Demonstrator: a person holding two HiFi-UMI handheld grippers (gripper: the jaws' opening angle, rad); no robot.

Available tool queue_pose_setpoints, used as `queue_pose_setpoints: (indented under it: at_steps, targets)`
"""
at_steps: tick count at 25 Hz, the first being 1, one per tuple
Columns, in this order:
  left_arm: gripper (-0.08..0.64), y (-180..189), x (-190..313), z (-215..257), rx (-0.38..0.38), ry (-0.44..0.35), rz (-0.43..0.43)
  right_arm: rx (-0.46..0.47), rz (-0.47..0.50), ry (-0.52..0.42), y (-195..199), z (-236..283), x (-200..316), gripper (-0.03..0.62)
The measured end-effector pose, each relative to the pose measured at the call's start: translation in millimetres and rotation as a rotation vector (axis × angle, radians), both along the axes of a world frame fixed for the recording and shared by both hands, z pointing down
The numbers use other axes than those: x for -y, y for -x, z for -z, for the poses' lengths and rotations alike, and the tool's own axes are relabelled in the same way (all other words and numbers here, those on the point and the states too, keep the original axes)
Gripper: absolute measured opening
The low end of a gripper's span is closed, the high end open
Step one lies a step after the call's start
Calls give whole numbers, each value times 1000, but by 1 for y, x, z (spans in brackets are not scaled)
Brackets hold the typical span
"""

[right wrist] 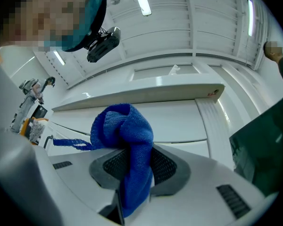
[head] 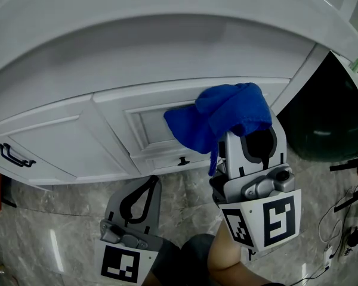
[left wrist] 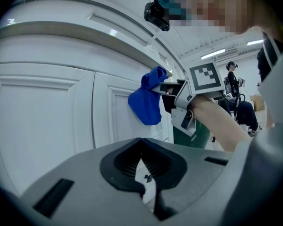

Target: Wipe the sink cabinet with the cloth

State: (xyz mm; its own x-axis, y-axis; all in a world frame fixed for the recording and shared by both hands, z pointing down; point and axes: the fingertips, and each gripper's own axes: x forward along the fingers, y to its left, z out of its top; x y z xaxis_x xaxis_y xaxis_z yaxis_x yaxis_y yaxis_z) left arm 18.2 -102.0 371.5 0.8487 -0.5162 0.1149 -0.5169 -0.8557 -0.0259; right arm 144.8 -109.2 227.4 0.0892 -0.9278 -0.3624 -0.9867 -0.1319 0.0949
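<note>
A blue cloth [head: 218, 117] is bunched against the recessed panel of the white sink cabinet [head: 59, 142], under the countertop overhang. My right gripper [head: 248, 137] is shut on the cloth, which covers its fingertips. In the right gripper view the cloth [right wrist: 127, 140] rises from between the jaws of the right gripper [right wrist: 132, 157], a thin hem strip trailing left. The left gripper view shows the cloth [left wrist: 147, 102] touching the cabinet [left wrist: 47, 107] door face, with the right gripper [left wrist: 172, 95] behind it. My left gripper [head: 144, 186] hangs lower, away from the door, shut with nothing in it [left wrist: 141, 142].
A black drawer handle [head: 15, 155] sits at the cabinet's left, a small dark knob [head: 182, 160] below the cloth. A dark green bin [head: 328, 118] stands right of the cabinet. Cables [head: 340, 219] lie on the grey marble floor [head: 59, 231]. The countertop [head: 137, 28] juts out overhead.
</note>
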Motion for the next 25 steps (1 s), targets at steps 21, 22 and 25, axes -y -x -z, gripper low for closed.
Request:
queue_pose_setpoints:
  at_steps: [21,22,25]
  targets:
    - [2,-4,1,-4,14,-2,-9,29,-121,-37,-34,-1,-13,115]
    - [2,-4,1,-4,13,-1,-9,31,-132,-40,-37,-2,-15,115]
    - [2,-4,1,-4,12,4,-8,40,-152,-48,-45,-2,-18,115]
